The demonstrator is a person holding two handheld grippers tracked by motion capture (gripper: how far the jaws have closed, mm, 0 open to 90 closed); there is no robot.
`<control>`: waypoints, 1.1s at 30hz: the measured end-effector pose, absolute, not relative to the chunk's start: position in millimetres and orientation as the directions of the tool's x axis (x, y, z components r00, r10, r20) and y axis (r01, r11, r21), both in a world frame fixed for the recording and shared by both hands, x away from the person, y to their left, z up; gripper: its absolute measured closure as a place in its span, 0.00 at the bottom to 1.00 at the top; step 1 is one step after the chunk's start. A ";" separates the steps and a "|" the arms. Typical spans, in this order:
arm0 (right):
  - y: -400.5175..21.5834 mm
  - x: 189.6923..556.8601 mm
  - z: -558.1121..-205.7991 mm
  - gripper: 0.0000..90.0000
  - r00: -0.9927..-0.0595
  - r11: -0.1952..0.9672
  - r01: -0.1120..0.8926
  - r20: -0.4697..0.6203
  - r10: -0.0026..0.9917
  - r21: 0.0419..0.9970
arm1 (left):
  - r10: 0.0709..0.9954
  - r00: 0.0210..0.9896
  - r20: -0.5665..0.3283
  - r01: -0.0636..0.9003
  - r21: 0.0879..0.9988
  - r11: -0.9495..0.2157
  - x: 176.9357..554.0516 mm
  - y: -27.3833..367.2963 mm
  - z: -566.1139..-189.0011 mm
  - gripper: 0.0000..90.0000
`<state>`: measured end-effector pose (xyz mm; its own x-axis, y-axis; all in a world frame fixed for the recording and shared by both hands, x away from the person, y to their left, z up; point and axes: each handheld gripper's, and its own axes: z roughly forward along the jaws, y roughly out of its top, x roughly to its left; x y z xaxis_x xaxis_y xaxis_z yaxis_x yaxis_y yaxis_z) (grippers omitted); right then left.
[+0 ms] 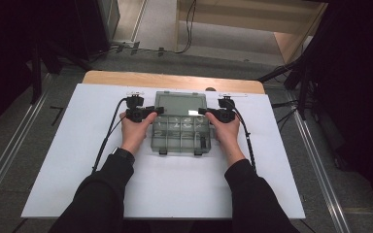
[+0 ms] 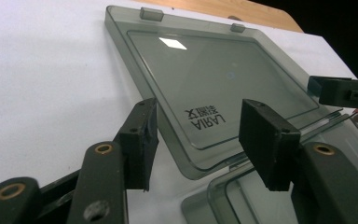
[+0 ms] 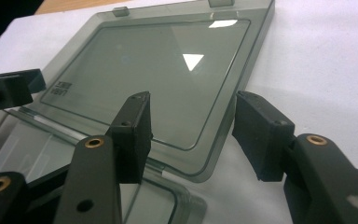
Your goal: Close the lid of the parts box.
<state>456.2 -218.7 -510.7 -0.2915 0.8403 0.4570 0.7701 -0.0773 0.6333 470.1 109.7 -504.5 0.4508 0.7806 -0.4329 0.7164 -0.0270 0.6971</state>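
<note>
Organizer box one, lid open flat; grippers two: left gripper, right gripper.

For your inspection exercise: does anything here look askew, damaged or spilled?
Nothing stands out. The clear compartment box sits square on the white table, its lid lying open and flat behind it.

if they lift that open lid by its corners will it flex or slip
The lid is thin, smoky clear plastic with a raised rim, so it probably flexes a little yet keeps its shape. Its glossy surface shows glare, so it may slip between the left gripper fingers. It seems hinged to the compartment box, so it should swing rather than lift free.
</note>
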 end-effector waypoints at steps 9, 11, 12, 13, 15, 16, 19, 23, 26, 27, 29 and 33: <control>-220.1 461.3 -519.1 0.50 -0.270 -0.103 0.798 0.505 0.820 0.594 | 0.781 0.428 -0.455 0.737 0.676 -0.010 472.5 109.9 -508.5 0.54; -220.1 461.4 -518.9 0.51 -0.277 -0.098 0.801 0.509 0.815 0.591 | 0.779 0.426 -0.460 0.739 0.673 -0.007 473.1 111.1 -508.9 0.57; -220.4 461.3 -518.8 0.51 -0.278 -0.096 0.800 0.509 0.814 0.592 | 0.776 0.423 -0.467 0.742 0.670 -0.001 473.4 111.6 -509.3 0.57; -220.8 461.2 -518.5 0.52 -0.282 -0.094 0.800 0.508 0.814 0.593 | 0.775 0.423 -0.470 0.744 0.668 -0.001 473.7 112.6 -509.5 0.58; -222.7 460.6 -517.4 0.56 -0.289 -0.091 0.794 0.505 0.814 0.601 | 0.772 0.427 -0.471 0.743 0.669 -0.002 474.0 114.1 -509.2 0.62; -223.7 460.0 -516.5 0.58 -0.291 -0.093 0.790 0.503 0.814 0.606 | 0.769 0.429 -0.475 0.743 0.669 -0.001 474.1 114.5 -509.0 0.63; -226.1 458.6 -513.2 0.64 -0.304 -0.087 0.773 0.487 0.819 0.629 | 0.758 0.443 -0.478 0.739 0.674 -0.008 473.7 114.7 -508.7 0.67; -227.0 454.8 -508.4 0.71 -0.319 -0.075 0.748 0.456 0.831 0.659 | 0.758 0.468 -0.454 0.712 0.702 -0.019 472.1 116.1 -505.2 0.71; -229.9 451.0 -505.3 0.77 -0.339 -0.062 0.725 0.434 0.834 0.686 | 0.757 0.486 -0.436 0.691 0.722 -0.029 470.9 118.8 -501.2 0.77; -231.0 449.4 -504.1 0.80 -0.349 -0.058 0.714 0.427 0.834 0.698 | 0.757 0.490 -0.432 0.686 0.727 -0.030 470.5 119.2 -500.4 0.79; -232.7 447.3 -502.1 0.84 -0.361 -0.052 0.702 0.418 0.834 0.710 | 0.758 0.501 -0.417 0.672 0.740 -0.037 469.2 119.8 -498.3 0.82; -235.5 442.9 -498.9 0.91 -0.395 -0.017 0.674 0.379 0.837 0.739 | 0.754 0.529 -0.390 0.641 0.766 -0.054 465.9 121.4 -496.5 0.86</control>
